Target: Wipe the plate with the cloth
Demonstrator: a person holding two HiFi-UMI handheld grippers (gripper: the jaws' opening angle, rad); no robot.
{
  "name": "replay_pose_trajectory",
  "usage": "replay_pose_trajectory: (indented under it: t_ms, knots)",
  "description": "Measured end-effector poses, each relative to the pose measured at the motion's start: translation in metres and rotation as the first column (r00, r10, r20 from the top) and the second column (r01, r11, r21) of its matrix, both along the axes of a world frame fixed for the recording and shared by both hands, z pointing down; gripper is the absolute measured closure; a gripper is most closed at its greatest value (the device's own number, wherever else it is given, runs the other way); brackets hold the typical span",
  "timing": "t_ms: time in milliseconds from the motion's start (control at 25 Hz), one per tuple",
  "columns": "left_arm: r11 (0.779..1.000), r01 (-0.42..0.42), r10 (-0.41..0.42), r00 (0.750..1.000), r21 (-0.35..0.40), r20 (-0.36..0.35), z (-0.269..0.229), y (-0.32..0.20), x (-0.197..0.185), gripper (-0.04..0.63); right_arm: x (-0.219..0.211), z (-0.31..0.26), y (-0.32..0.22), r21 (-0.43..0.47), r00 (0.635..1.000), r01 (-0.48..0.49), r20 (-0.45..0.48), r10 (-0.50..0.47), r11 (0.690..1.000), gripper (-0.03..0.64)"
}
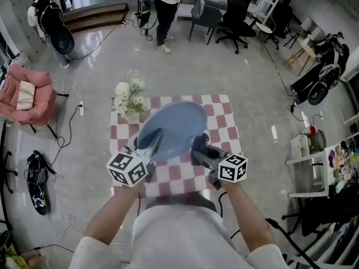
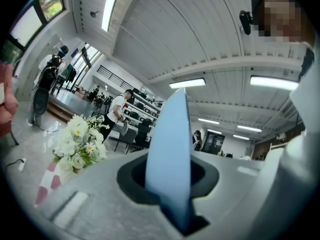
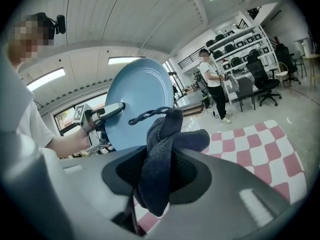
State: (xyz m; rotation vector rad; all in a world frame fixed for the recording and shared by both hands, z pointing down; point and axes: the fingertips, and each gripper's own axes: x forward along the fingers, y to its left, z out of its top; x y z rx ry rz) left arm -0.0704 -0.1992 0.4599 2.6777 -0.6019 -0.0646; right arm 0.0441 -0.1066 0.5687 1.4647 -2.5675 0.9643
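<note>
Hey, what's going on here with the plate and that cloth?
A person stands over a checkered table with a tool in each hand. The left tool is clamped on the rim of a light blue plate and holds it tilted, up off the table. The right tool grips a dark cloth close beside the plate; whether they touch is hard to tell. White flowers stand at the table's far left corner.

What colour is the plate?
The plate is light blue, clearest in the right gripper view.
</note>
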Motion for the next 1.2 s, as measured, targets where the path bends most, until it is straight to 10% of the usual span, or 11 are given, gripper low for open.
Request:
replay_pose_trajectory:
  t_ms: [1200]
  knots:
    - [0.929,0.183,-0.159,0.982,-0.322,0.102,0.072,0.094,0.01,0.518,0.074,-0.002,0.106,0.06,0.999,0.008,-0.04,-0.006,0.998,0.488]
